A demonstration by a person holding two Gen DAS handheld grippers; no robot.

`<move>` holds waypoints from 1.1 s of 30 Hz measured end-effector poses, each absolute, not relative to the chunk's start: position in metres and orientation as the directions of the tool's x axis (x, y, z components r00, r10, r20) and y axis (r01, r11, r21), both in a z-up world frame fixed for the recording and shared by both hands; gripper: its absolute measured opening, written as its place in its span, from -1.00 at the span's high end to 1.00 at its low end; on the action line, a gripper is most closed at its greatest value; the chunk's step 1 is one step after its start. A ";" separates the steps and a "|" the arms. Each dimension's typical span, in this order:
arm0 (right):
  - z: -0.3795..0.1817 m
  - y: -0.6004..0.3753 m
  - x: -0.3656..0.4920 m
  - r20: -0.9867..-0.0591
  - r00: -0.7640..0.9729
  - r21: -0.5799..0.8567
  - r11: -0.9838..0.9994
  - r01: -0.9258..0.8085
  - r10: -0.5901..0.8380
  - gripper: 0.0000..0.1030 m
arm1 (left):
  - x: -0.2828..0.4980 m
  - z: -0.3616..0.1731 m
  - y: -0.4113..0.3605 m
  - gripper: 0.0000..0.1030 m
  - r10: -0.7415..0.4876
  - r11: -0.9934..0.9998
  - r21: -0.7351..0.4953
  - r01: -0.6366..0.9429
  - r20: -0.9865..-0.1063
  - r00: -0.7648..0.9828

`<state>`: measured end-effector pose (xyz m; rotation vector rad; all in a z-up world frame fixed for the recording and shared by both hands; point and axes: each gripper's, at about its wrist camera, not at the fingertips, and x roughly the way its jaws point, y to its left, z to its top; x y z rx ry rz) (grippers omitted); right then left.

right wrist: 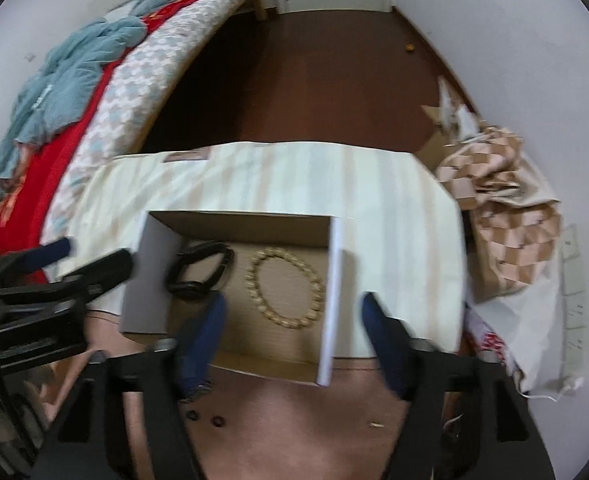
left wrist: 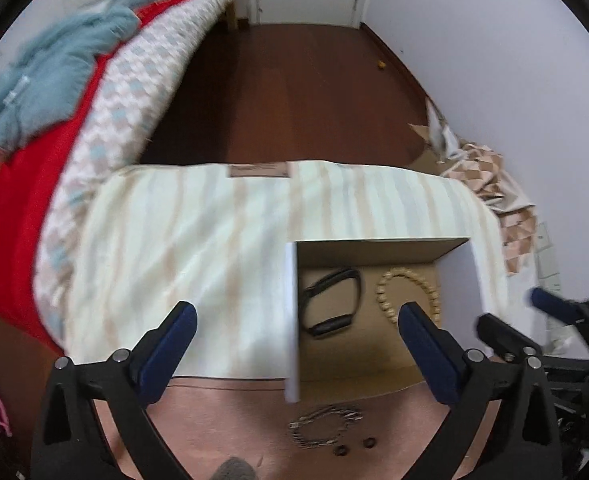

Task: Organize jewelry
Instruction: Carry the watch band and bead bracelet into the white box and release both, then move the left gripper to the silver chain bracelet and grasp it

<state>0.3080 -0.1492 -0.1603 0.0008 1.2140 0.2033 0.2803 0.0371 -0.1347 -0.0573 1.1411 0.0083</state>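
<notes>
Silver chain bracelet (left wrist: 326,426) lies at bottom centre, between the left gripper's (left wrist: 296,332) wide-spread, empty fingers. Beyond, the cardboard box (left wrist: 378,248) holds a black watch (left wrist: 330,300) and beaded bracelet (right wrist: 284,288); the right gripper (right wrist: 292,322) gapes empty over it.

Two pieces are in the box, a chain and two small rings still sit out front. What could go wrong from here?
1. The silver chain lies loosely spread on the pink surface; a pinch may catch only part, so it could slip.
2. The two small dark rings sit right beside the chain, so the open left gripper could knock them away.
3. The box has thin upright walls; the right gripper could bump them.
</notes>
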 end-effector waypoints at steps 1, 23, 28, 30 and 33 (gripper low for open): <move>-0.161 -0.151 0.306 -0.932 0.337 0.089 0.986 -0.142 0.133 -0.80 | 0.276 -0.135 0.038 -1.00 -0.002 0.999 -0.022 -0.041 -0.904 0.427; -0.126 -0.155 0.250 -0.896 0.443 -0.018 0.997 -0.074 0.017 -0.93 | 0.204 -0.090 0.044 -1.00 0.118 0.991 0.067 -0.115 -0.836 0.535; -0.094 -0.153 0.226 -0.865 0.500 -0.018 0.997 -0.075 0.022 -0.93 | 0.178 -0.066 0.047 -1.00 0.120 0.990 0.052 -0.133 -0.812 0.572; -0.084 -0.153 0.217 -0.857 0.515 -0.008 0.997 -0.073 0.030 -0.93 | 0.166 -0.060 0.050 -1.00 0.123 0.989 0.047 -0.143 -0.803 0.583; -0.075 -0.155 0.201 -0.850 0.525 0.008 0.998 -0.067 0.042 -0.93 | 0.150 -0.057 0.053 -1.00 0.131 0.986 0.046 -0.158 -0.799 0.586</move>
